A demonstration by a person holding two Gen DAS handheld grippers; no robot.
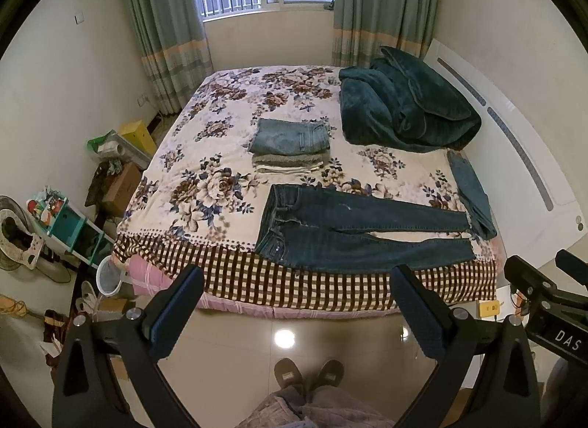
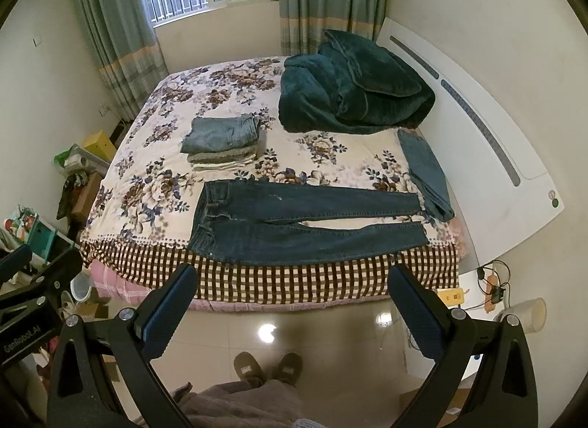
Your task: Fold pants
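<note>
Black jaws of the left gripper (image 1: 297,312) and right gripper (image 2: 294,310) stood spread and empty above the floor. The dark jeans (image 1: 352,229) lay ahead, flat on the bed (image 1: 205,156), long axis crosswise: waistband left, nearer the left gripper, cuffs right. A folded stack (image 1: 290,146) lay beyond.

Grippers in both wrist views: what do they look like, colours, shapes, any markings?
Both are matte black. The left gripper and right gripper each have two angular fingers faced with dark blue textured pads, silver bolt heads at the pivots and triangular cutouts in the frame. White lettering "DAS" shows on the right gripper's body, "GenRobot.AI" on the left's. No cables or sleeves visible.
</note>
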